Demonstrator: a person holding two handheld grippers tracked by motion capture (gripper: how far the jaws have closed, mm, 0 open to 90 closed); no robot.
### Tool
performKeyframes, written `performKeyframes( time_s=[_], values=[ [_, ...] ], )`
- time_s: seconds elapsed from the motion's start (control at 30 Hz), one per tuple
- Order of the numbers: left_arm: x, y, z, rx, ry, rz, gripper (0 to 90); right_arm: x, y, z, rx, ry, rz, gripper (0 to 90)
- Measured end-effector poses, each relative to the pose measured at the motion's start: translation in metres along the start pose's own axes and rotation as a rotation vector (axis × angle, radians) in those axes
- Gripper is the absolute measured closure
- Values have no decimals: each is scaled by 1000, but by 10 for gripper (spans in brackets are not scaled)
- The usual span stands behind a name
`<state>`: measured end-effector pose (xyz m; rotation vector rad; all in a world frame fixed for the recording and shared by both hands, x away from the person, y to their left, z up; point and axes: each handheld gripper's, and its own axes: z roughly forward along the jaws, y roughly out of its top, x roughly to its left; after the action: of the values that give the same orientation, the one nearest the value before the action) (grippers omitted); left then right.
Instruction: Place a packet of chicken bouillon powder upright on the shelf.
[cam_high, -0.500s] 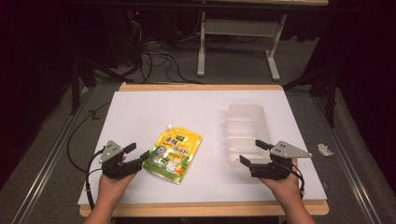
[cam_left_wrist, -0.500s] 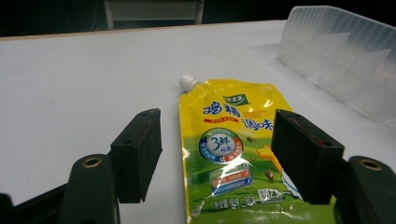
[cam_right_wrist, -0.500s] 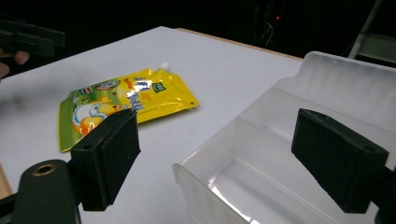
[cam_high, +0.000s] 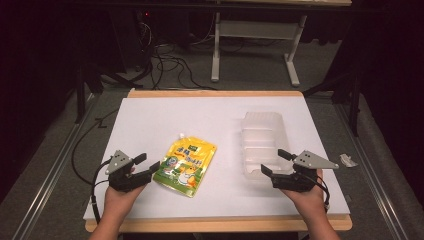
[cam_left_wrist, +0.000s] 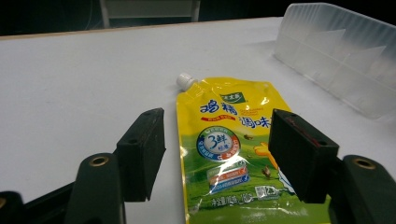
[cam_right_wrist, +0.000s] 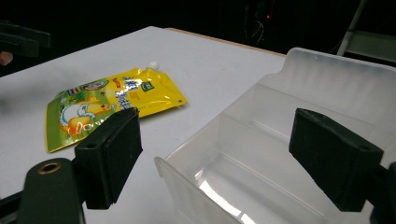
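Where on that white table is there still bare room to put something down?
The widest free patch is the far half of the white table, between its far edge and the yellow pouch. A narrower strip runs between the pouch and the clear plastic bin. The near edge is crowded: the left gripper sits beside the pouch and the right gripper at the bin.

Light falls from above onto the white counter (cam_high: 210, 120), which reads bright and even, while the floor and room around it sink into near black. Shadows under things are soft and short. The yellow pouch (cam_left_wrist: 224, 154) carries small glints of glare on its foil. The clear tray (cam_right_wrist: 261, 154) shows a bright reflection on its bottom. The close black fingers (cam_left_wrist: 142, 151) look slightly soft, and the high view is grainy.
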<state>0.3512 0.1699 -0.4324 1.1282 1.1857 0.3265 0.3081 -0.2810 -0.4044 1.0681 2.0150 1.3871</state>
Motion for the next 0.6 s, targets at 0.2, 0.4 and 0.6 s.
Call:
performKeyframes(
  time_s=[0.2, 0.4, 0.6],
  values=[
    [5, -6, 5, 40, 31, 9, 510, 1, -1, 1, 6, 1, 0, 184],
    [19, -19, 15, 98, 154, 126, 841, 4, -1, 3, 14, 6, -16, 194],
    [39, -27, 28, 170, 243, 40, 900, 5, -1, 4, 22, 11, -24, 204]
  ],
)
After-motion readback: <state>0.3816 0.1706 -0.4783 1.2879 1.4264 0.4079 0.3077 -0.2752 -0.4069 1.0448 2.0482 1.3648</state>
